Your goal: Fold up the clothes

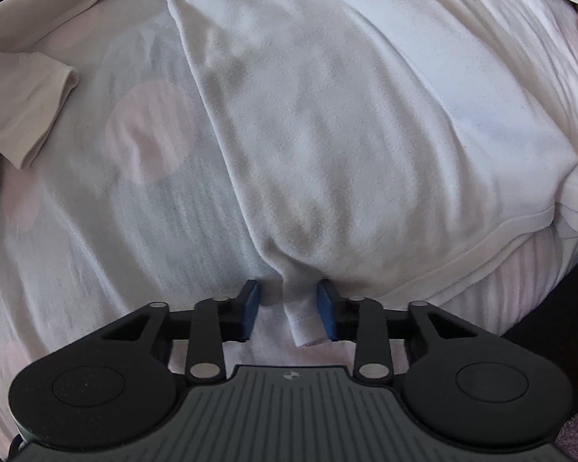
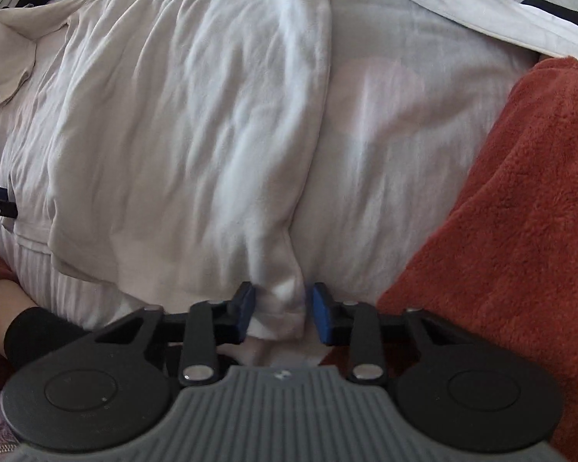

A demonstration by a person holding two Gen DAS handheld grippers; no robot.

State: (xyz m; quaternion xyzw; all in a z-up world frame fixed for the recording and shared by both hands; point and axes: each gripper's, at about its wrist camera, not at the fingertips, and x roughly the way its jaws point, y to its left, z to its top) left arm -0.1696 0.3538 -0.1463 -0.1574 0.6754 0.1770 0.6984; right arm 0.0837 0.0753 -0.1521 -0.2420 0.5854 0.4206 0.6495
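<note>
A white garment [image 1: 327, 115] lies spread on the bed, also seen in the right wrist view [image 2: 192, 134]. My left gripper [image 1: 289, 308] points down at its near hem corner [image 1: 302, 319]. That corner is bunched into a narrow strip between the blue pads: the right pad touches it and a gap shows at the left pad, so the jaws stand open around it. My right gripper [image 2: 281, 310] is at the other hem corner [image 2: 279, 308], and its pads press the gathered cloth from both sides.
The garment lies on a pale sheet with pink dots [image 1: 115, 211]. A beige garment's sleeve [image 1: 27, 96] lies at the left. A rust-red fleece blanket [image 2: 501, 211] covers the right side. A person's wrist with a black cuff [image 2: 23, 323] is at lower left.
</note>
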